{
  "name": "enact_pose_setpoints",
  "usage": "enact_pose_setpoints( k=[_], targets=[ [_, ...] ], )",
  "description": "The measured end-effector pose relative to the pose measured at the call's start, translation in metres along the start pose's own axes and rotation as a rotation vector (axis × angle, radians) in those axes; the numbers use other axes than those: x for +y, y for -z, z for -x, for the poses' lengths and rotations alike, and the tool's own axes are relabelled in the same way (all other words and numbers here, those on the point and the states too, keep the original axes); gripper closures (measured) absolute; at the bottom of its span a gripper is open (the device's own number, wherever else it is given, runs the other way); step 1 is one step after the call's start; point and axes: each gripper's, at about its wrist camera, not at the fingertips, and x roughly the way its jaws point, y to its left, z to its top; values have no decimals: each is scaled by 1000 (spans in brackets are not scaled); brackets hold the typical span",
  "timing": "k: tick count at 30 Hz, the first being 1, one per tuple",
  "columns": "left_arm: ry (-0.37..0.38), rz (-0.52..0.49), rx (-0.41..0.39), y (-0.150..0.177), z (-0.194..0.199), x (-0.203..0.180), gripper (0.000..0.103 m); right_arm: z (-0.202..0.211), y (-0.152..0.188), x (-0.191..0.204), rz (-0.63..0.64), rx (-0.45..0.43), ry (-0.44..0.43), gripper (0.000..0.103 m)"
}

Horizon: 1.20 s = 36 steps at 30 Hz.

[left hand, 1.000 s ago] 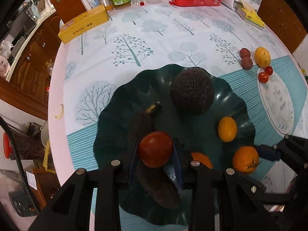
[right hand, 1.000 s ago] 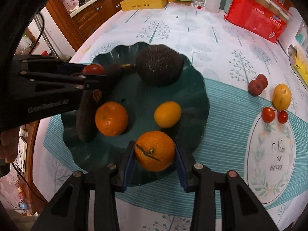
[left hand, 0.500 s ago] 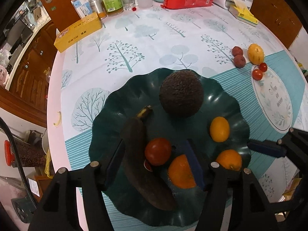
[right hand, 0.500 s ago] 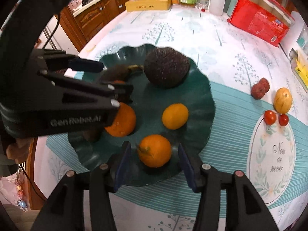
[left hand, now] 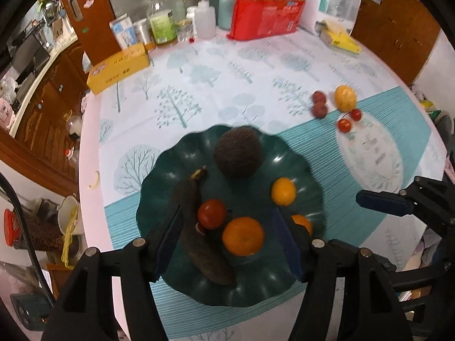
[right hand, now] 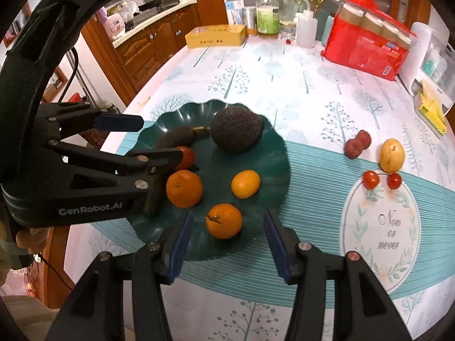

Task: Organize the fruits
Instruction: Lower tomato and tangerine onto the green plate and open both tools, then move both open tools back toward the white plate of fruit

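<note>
Left gripper point(left hand: 227, 241): jaws spread, pinching nothing; they've just been opening. Tomato point(left hand: 212, 213) and an orange point(left hand: 242, 236) lie on the plate between the pads, neither touched.
Right gripper point(right hand: 226, 244): jaws apart, nothing held; stemmed orange point(right hand: 223, 220) sits between the blue pads, free of both.
Plate point(right hand: 273, 153): dark green, scalloped rim, on the tablecloth point(right hand: 284, 85).
On plate, right wrist view: big dark rough fruit point(right hand: 236, 133) at 12; dark banana point(right hand: 173, 142) at 10; small yellow-orange fruit point(right hand: 245, 183) near centre, twd 4.
Off plate, at 3: two dark red fruits point(right hand: 357, 144), yellow fruit point(right hand: 392, 155), two cherry tomatoes point(right hand: 381, 180), all on the cloth, well apart from the plate.
Far edge, 12: yellow box point(right hand: 215, 36), red pack point(right hand: 366, 48).
</note>
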Motion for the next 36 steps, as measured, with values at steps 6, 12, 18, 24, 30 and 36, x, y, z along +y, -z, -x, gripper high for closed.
enact_pose_setpoints(
  k=[6,12,18,24,30,36],
  targets=[
    [42,-50,-66,-9,29,-32,39,30,5,-9,-30,-57,29,51],
    [81,-100,-116,-24,51,-67,38,63,12,-28,-71,-119,60,51],
    [122,-116,-160,-48,67,-99,36,99,15,-62,-126,-186,112,51],
    [117,-108,-201,-78,75,-126,35,124,14,-109,-176,-232,177,47],
    [85,-87,-196,-100,56,-140,29,126,15,-165,-219,-241,217,46],
    [49,-37,-113,-126,5,-147,29,94,7,-213,-234,-163,191,46]
  ],
)
